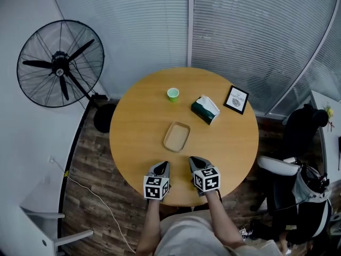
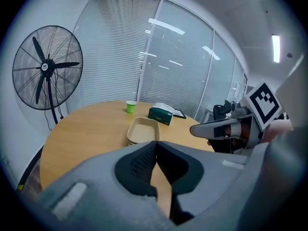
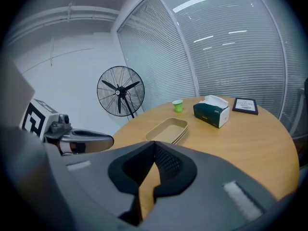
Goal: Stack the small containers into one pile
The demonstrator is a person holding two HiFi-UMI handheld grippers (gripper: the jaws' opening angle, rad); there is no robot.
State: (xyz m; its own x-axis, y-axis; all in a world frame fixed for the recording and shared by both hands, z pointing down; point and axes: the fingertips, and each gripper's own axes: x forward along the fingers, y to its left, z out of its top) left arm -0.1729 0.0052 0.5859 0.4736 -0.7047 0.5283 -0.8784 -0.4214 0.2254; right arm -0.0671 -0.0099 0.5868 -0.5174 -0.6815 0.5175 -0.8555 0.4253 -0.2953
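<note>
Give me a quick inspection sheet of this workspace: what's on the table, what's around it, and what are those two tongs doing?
Surface: round wooden table, bare wood between the items.
Job's things: beige containers nested in one pile near the table's middle.
Clutter: green cup, tissue box and framed card, all beyond the pile.
Grippers: left tongs and right tongs both shut and empty, at the near edge, apart from the pile.
Cables: white cable trailing left of the table.
Surroundings: standing fan, window blinds, chair at the right.
</note>
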